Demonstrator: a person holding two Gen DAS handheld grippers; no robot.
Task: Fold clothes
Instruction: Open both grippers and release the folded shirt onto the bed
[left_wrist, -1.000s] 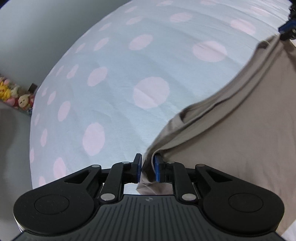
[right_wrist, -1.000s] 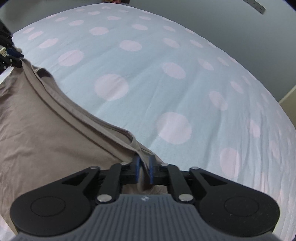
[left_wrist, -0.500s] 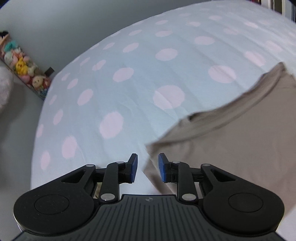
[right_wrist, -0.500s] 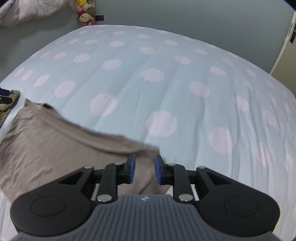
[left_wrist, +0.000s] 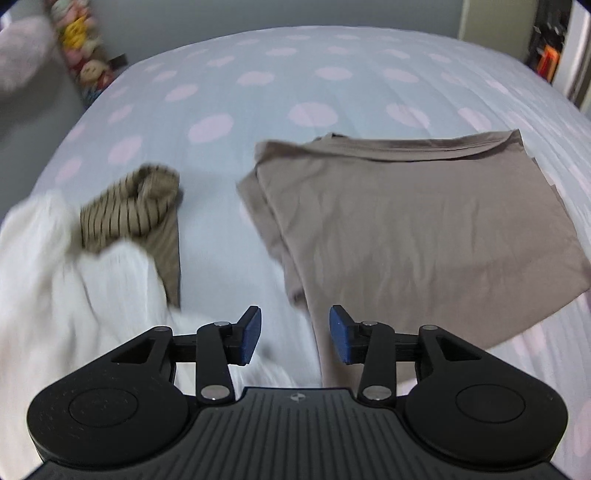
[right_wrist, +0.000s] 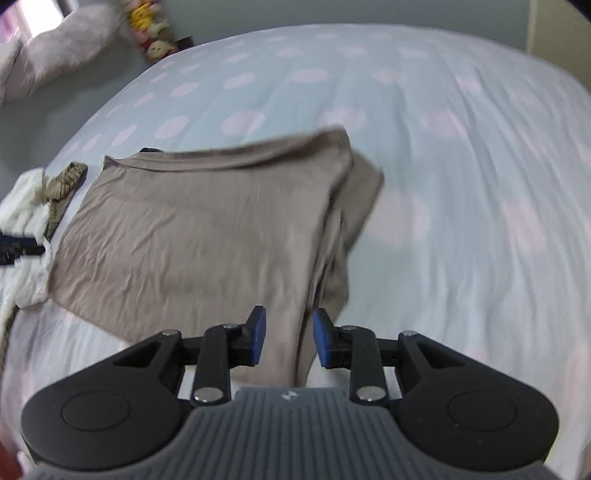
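Observation:
A taupe T-shirt (left_wrist: 406, 221) lies folded over on the bed, collar at the far edge; it also shows in the right wrist view (right_wrist: 207, 229). My left gripper (left_wrist: 294, 334) is open and empty, held above the shirt's near left edge. My right gripper (right_wrist: 284, 336) is open and empty, above the shirt's near right fold. The left gripper's tip (right_wrist: 18, 245) shows at the left edge of the right wrist view.
A striped brown garment (left_wrist: 129, 206) and a white garment (left_wrist: 55, 288) lie in a heap left of the shirt. The bed cover (left_wrist: 258, 110) is light blue with pink dots. Plush toys (left_wrist: 85, 62) and a pillow (right_wrist: 55, 55) are beyond the bed's far left.
Both grippers let go of the shirt's collar edge, opened wider and pulled back and up. The shirt now lies flat, folded over on the bed.

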